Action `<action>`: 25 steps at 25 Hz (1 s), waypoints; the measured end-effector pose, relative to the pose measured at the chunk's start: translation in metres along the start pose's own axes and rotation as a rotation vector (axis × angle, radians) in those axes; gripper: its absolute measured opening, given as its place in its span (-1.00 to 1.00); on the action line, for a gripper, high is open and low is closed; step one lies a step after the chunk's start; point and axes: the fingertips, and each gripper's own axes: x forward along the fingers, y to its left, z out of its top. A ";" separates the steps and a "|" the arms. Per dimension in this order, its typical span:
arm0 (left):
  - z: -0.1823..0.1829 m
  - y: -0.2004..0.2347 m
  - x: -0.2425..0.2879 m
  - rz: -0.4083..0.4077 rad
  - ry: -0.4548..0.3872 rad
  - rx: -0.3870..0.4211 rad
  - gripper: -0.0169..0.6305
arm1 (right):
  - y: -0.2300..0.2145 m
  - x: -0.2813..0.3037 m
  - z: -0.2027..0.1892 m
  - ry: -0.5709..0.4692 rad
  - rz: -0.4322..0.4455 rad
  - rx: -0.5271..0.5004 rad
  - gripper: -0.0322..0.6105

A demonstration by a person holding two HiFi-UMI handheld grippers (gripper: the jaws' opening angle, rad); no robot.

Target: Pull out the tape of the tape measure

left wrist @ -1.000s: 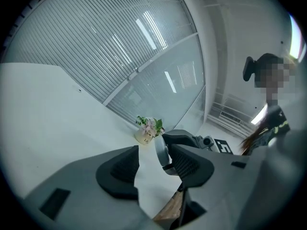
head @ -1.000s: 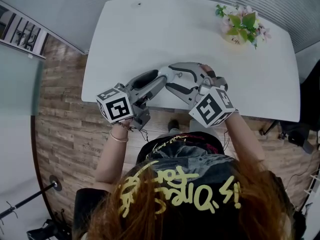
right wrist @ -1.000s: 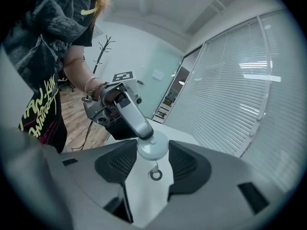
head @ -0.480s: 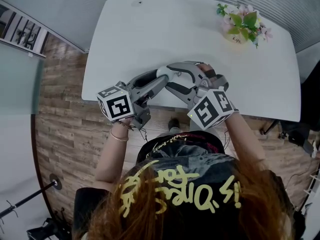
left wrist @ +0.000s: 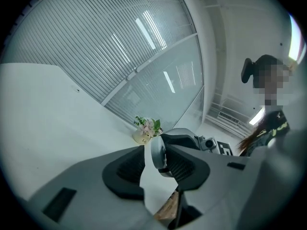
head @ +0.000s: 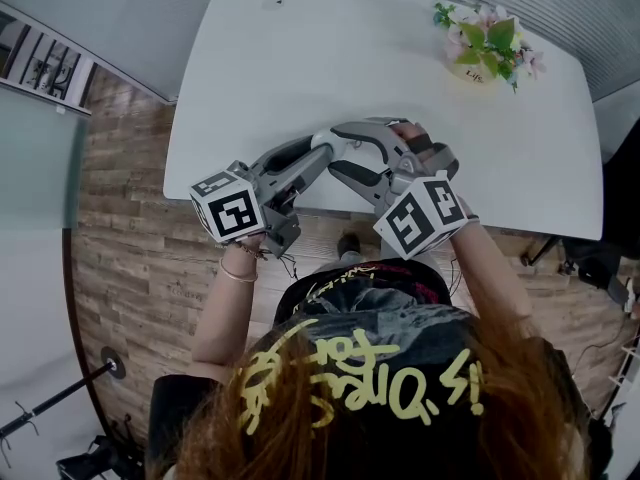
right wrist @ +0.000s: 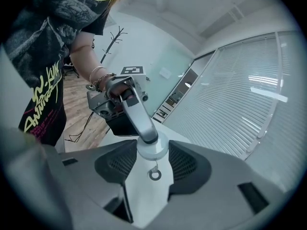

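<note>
Silver-grey and round, the tape measure (right wrist: 153, 152) sat crosswise in my right tongs (right wrist: 152, 146). Both dark ribbed pads pressed on its rim, and the jaws stood fairly wide to take the full breadth of the case. A small metal ring (right wrist: 154, 175) hung from the case on a short link.

My left tongs (left wrist: 154, 153) came at the case from the opposite side. Their jaws had just been closing, with the case between them seen edge-on. One pad touched a flat face of the case. A sliver of white showed between the other pad and the case, so that grip was not yet shut. In the right gripper view, one of the left fingers (right wrist: 138, 119) lay across the top of the case.

Both tongs met just above the bench (head: 300, 58), over its near edge and about midway along it, and the tape measure was held there, clear of the bench top. The case looked plain, a pale disc with a shiny edge.
</note>
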 end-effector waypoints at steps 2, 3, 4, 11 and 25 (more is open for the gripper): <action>0.001 -0.002 0.000 -0.011 0.001 0.010 -0.60 | 0.000 0.000 0.000 0.007 -0.003 -0.009 -0.24; 0.001 -0.003 0.001 -0.018 0.003 0.015 -0.68 | 0.000 0.001 -0.001 0.011 -0.005 -0.014 -0.24; 0.001 -0.004 0.001 -0.021 0.005 0.021 -0.68 | 0.000 0.001 -0.001 0.013 -0.007 -0.017 -0.24; 0.005 -0.003 0.000 -0.018 0.006 0.034 -0.68 | -0.003 0.002 0.000 0.016 -0.008 -0.021 -0.24; 0.017 -0.013 -0.003 -0.001 -0.025 0.090 -0.77 | -0.012 -0.002 0.009 0.014 -0.036 -0.016 -0.24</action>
